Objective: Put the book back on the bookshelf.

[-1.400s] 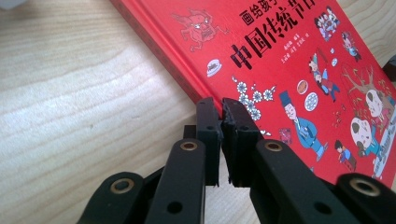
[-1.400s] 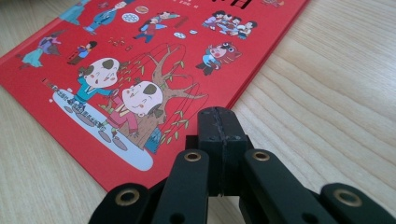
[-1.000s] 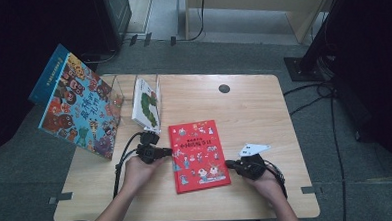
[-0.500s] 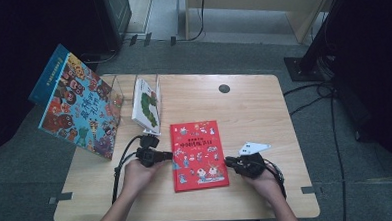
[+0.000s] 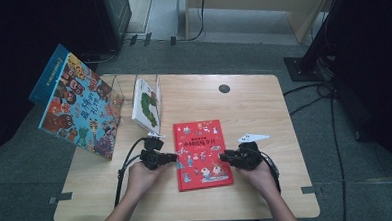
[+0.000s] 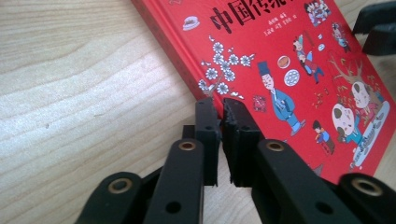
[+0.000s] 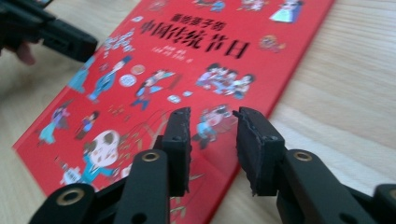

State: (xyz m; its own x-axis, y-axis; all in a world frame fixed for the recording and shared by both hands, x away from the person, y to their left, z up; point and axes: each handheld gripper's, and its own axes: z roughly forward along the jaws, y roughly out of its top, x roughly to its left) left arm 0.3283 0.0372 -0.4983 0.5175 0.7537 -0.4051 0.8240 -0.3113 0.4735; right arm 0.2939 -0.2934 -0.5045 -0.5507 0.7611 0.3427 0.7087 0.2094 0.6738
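Observation:
A red picture book (image 5: pixel 202 153) lies flat on the wooden table (image 5: pixel 264 107), closed, cover up. My left gripper (image 5: pixel 173 157) rests at the book's left edge; in the left gripper view its tips (image 6: pixel 219 105) sit just at the edge of the book (image 6: pixel 289 60). Its jaws have just been opening and stand a narrow crack apart with nothing between them. My right gripper (image 5: pixel 224 158) is at the book's right edge, over the cover (image 7: pixel 187 60). Its jaws (image 7: pixel 212 114) have also just been opening, show a clear gap and hold nothing.
A large colourful book (image 5: pixel 79 108) leans at the table's left edge. Beside it a clear rack holds a white and green book (image 5: pixel 147 105). A white paper scrap (image 5: pixel 252 137) lies right of the red book, and a round black hole (image 5: pixel 224 88) sits further back.

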